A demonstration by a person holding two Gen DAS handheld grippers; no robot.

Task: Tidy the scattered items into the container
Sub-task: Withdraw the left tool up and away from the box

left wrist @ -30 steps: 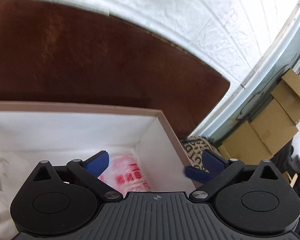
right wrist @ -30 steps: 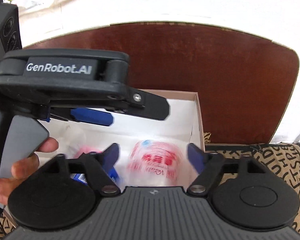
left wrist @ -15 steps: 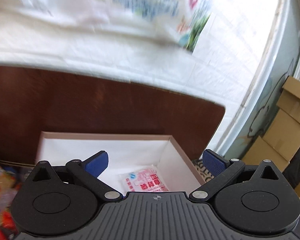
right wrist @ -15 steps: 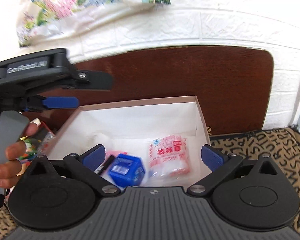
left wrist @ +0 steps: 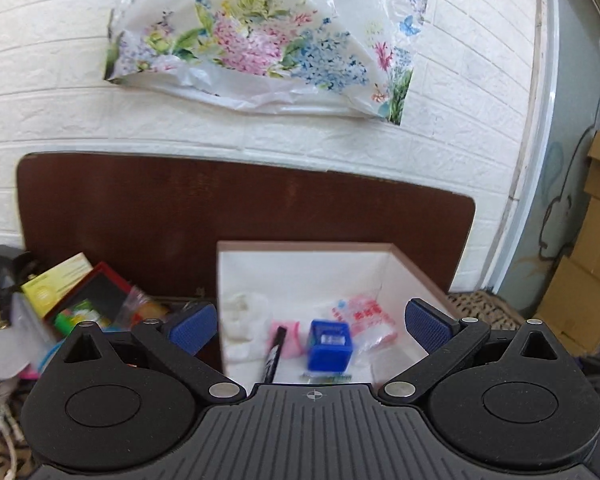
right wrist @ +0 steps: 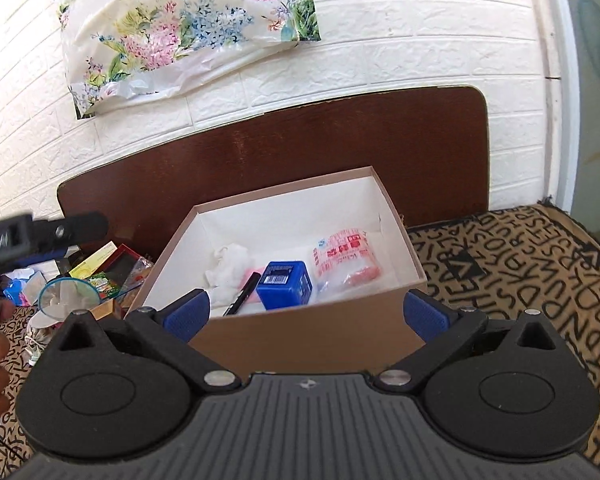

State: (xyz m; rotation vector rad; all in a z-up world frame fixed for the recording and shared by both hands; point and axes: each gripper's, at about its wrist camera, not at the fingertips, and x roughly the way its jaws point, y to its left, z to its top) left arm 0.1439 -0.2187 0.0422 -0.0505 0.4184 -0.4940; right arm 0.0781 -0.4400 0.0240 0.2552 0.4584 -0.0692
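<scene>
A brown cardboard box (right wrist: 320, 332) with a white inside stands on the patterned cloth; it also shows in the left wrist view (left wrist: 304, 245). In it lie a blue cube (right wrist: 286, 284), a black pen (right wrist: 242, 294), a red-printed clear packet (right wrist: 346, 256), white tissue (right wrist: 228, 266) and a pink item (left wrist: 290, 338). My right gripper (right wrist: 306, 314) is open and empty, in front of the box's near wall. My left gripper (left wrist: 310, 322) is open and empty, above the box's left front. Scattered items (right wrist: 96, 276) lie left of the box.
A dark brown board (right wrist: 300, 140) stands behind the box against a white brick wall with a floral plastic bag (right wrist: 180, 28). The letter-patterned cloth (right wrist: 512, 264) stretches to the right. Cardboard cartons (left wrist: 588, 280) stand at the far right. A clear cup (right wrist: 70, 294) sits among the clutter.
Both grippers have pulled back and up out of the box, empty. The left one has swung left, so the clutter beside the box has come into view.
</scene>
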